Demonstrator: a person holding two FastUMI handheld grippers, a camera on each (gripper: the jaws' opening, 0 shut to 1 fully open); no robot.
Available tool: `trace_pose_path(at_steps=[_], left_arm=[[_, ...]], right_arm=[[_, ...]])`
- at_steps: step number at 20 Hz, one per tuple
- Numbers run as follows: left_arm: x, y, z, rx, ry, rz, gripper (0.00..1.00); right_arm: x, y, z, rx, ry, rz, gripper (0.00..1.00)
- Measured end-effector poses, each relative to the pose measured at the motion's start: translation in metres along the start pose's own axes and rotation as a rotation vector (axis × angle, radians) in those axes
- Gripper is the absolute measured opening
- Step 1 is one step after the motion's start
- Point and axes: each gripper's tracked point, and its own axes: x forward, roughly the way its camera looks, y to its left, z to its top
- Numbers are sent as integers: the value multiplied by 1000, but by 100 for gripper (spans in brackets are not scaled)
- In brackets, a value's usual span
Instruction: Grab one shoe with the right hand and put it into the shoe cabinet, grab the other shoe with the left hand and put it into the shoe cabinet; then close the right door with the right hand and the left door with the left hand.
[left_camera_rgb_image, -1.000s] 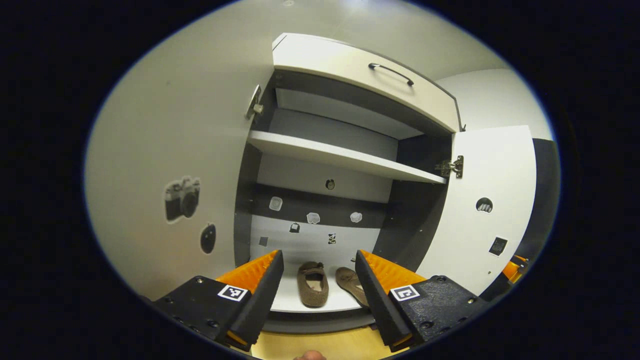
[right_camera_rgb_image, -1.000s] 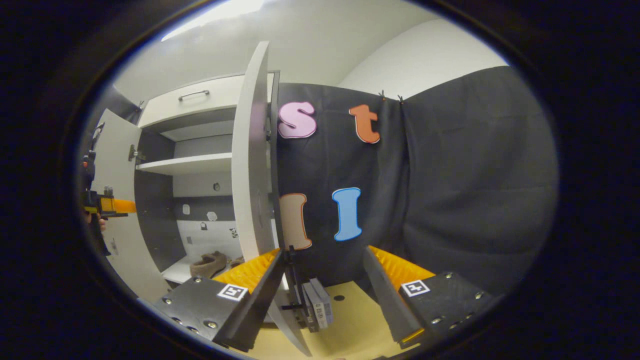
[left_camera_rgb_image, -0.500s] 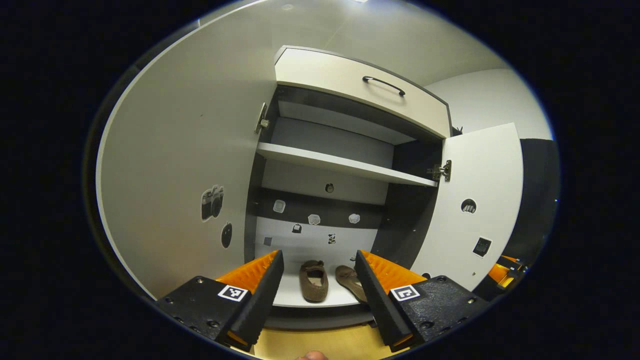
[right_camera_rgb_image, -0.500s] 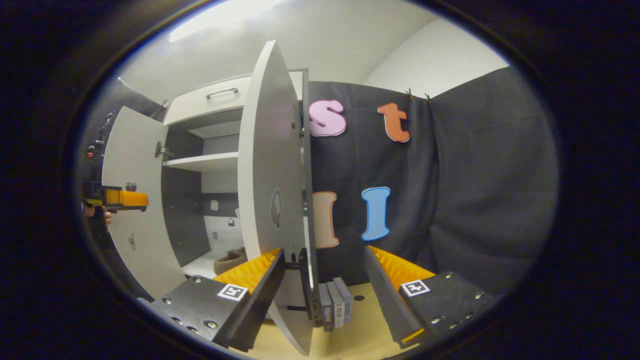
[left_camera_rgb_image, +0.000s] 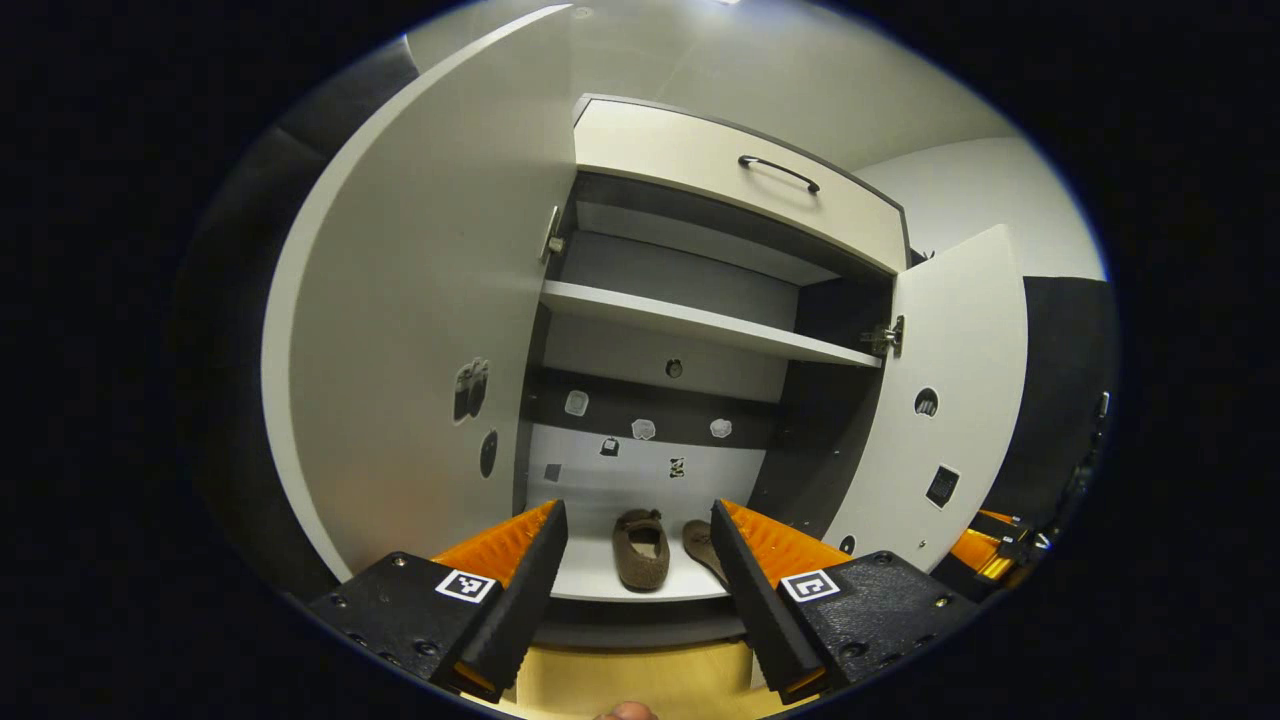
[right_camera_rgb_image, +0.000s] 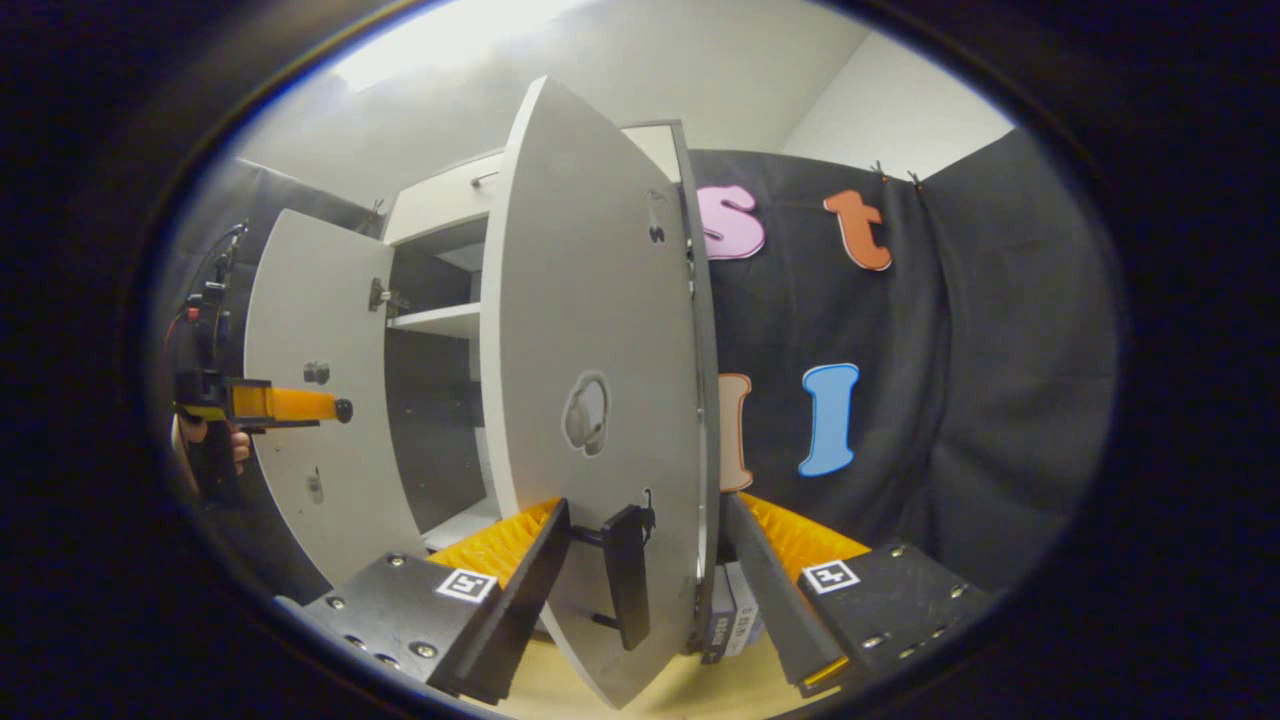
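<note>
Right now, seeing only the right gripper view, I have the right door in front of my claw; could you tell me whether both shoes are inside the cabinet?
Observer: Yes; in the left gripper view both shoes sit side by side on the bottom shelf.
Operator: Thank you. Is the left claw holding anything?
Observer: No; the left claw is open, with nothing between its fingers.
</note>
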Motion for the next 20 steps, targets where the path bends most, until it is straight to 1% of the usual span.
trace_pose_path(at_steps=[2, 3, 5, 6, 10, 11, 12, 13, 14, 15, 17, 18, 19, 20], left_arm=[[-4, 3, 0, 2, 1, 8, 88], [-8, 6, 0, 3, 2, 14, 87], [-12, 9, 0, 7, 2, 24, 88], [-14, 11, 0, 8, -1, 29, 87], [-24, 19, 2, 1, -3, 50, 88], [-27, 20, 2, -1, -4, 54, 87], [-29, 21, 2, -6, -5, 51, 87], [-32, 21, 1, -11, -2, 49, 88], [-35, 22, 1, -12, 1, 48, 88], [-39, 23, 2, -15, -1, 48, 88], [-46, 25, 4, -15, -5, 51, 88], [-53, 24, 5, -18, -6, 45, 88], [-59, 21, 7, -29, -4, 35, 87], [-68, 20, 8, -39, -2, 31, 87]], right_arm=[[7, 9, -7, -26, 9, 15, 96], [11, 15, -8, -18, 16, 32, 96], [16, 27, -13, 5, 28, 72, 95], [20, 32, -13, 12, 27, 84, 96], [36, 49, -14, 3, 27, 115, 95], [40, 52, -14, -3, 27, 122, 89], [45, 54, -13, -4, 27, 124, 89], [52, 60, -15, -1, 34, 142, 91], [54, 64, -15, 5, 34, 153, 98], [58, 67, -16, 10, 38, 162, 100], [66, 74, -16, 20, 39, 174, 100], [70, 77, -16, 26, 38, 176, 98], [73, 81, -17, 31, 38, 178, 98], [78, 84, -17, 30, 37, 180, 100]])
